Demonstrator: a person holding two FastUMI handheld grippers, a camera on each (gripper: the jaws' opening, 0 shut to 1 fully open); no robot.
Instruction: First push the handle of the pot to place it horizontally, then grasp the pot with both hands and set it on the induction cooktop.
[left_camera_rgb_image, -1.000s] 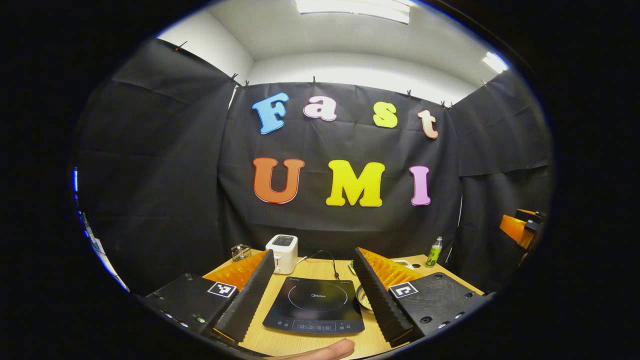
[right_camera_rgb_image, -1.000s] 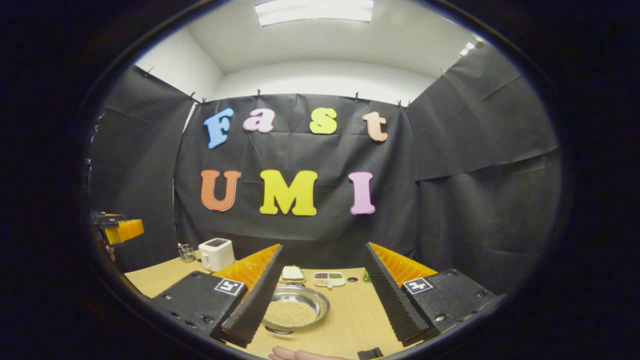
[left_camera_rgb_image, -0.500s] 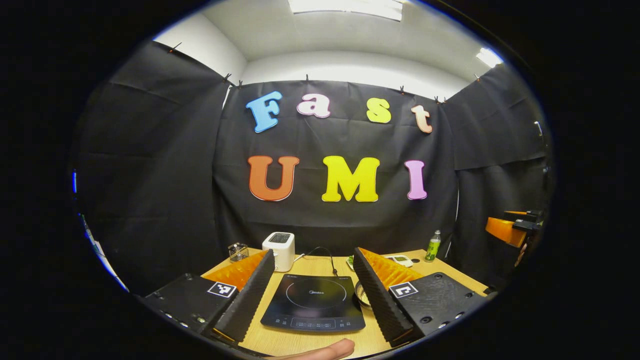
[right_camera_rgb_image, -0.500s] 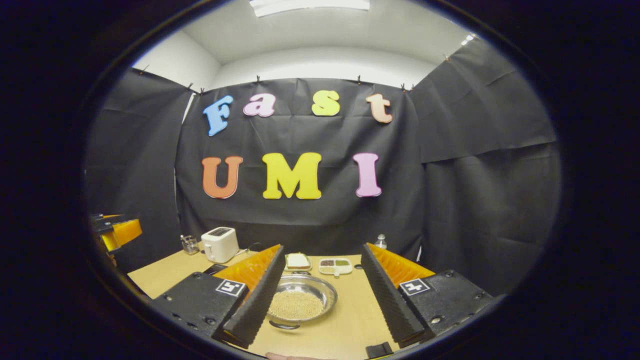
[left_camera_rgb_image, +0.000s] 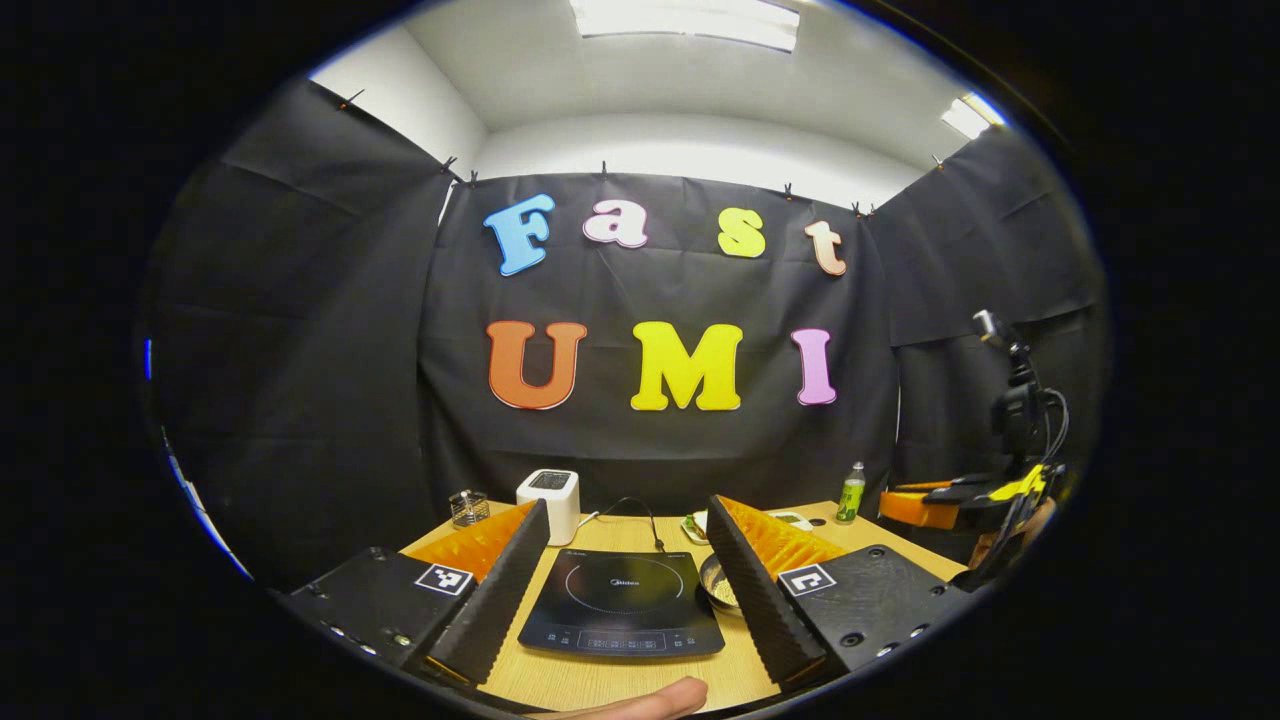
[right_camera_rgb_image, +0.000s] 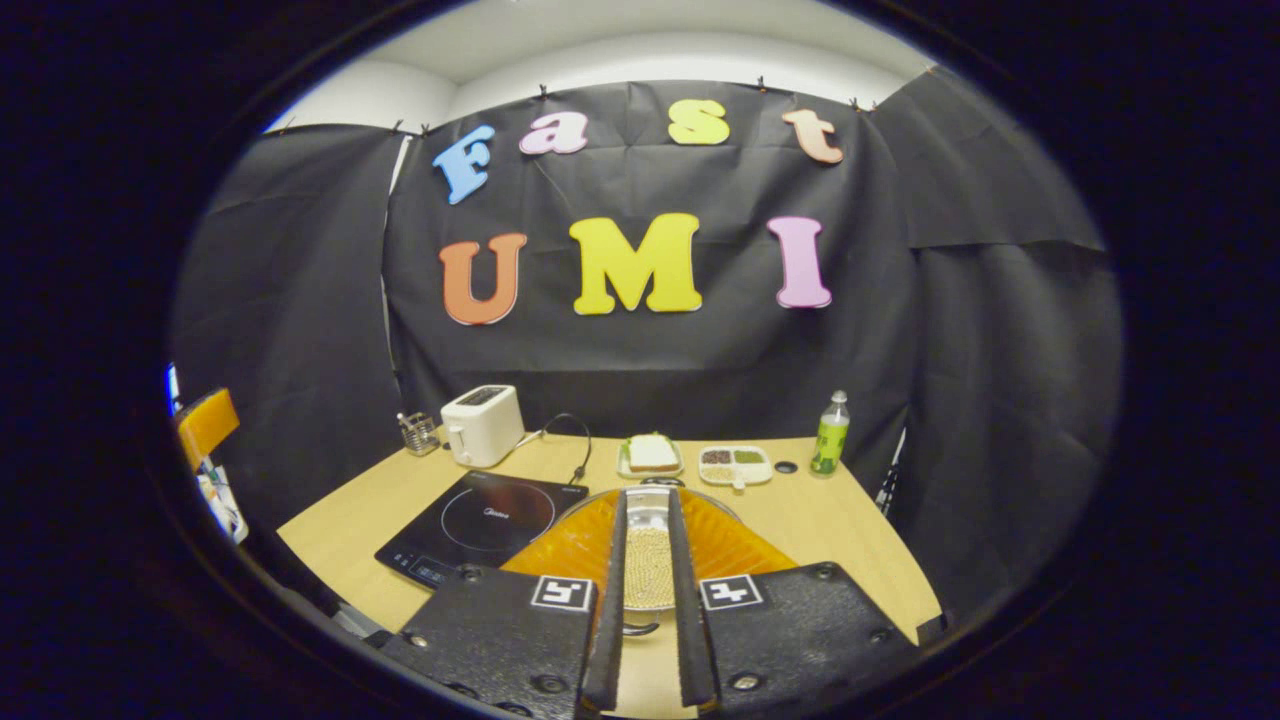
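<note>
The right gripper (right_camera_rgb_image: 647, 690) hangs above the pale wooden counter (right_camera_rgb_image: 820, 520) with its jaws narrowed to a slim gap, gripping nothing. Through that gap, toward 12 o'clock, sits the shallow round steel pot (right_camera_rgb_image: 648, 560), filled with small tan grains; a dark handle loop pokes out at its near edge. At 10 o'clock from it lies the flat black induction cooktop (right_camera_rgb_image: 470, 525), apart from the pot. Farther back stand a white toaster (right_camera_rgb_image: 480, 425), a plate holding a sandwich (right_camera_rgb_image: 652, 455), a white divided dish of seeds (right_camera_rgb_image: 735, 462) and a green bottle (right_camera_rgb_image: 828, 435).

The left gripper (left_camera_rgb_image: 620, 630) has its jaws spread wide, empty, framing the cooktop (left_camera_rgb_image: 622, 605). The pot (left_camera_rgb_image: 716, 590) peeks out at 3 o'clock of the cooktop, partly hidden behind a finger. The right gripper (left_camera_rgb_image: 950, 500) appears far off at 3 o'clock.
</note>
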